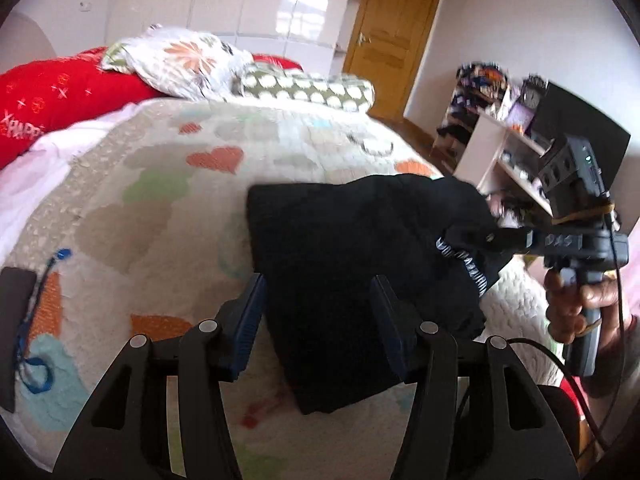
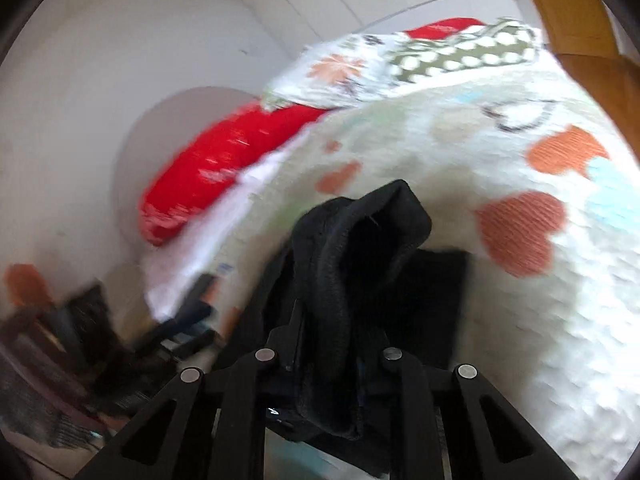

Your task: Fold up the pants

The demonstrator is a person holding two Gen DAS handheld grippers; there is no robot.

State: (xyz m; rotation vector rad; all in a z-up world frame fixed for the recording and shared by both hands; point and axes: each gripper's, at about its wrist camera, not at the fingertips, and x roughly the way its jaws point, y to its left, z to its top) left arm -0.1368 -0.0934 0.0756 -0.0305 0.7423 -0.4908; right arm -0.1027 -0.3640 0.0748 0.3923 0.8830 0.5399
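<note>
Black pants (image 1: 340, 248) lie partly folded on the patterned bedspread (image 1: 168, 200). My left gripper (image 1: 320, 316) hovers over their near edge, open, its blue pads (image 1: 248, 320) apart and not pressing the cloth. In the left wrist view my right gripper (image 1: 460, 240), held by a hand (image 1: 572, 308), is shut on the pants' striped waistband (image 1: 464, 260) at their right side. In the right wrist view a thick bunch of the black pants (image 2: 352, 248) rises from between the closed fingers of my right gripper (image 2: 334, 332). That view is motion-blurred.
Pillows (image 1: 180, 60) and a red quilt (image 1: 60, 96) lie at the head of the bed. A shelf unit (image 1: 508, 148) with clutter stands right of the bed, and a wooden door (image 1: 392, 40) is behind. A dark flat object (image 1: 16, 320) lies on the bedspread at the left.
</note>
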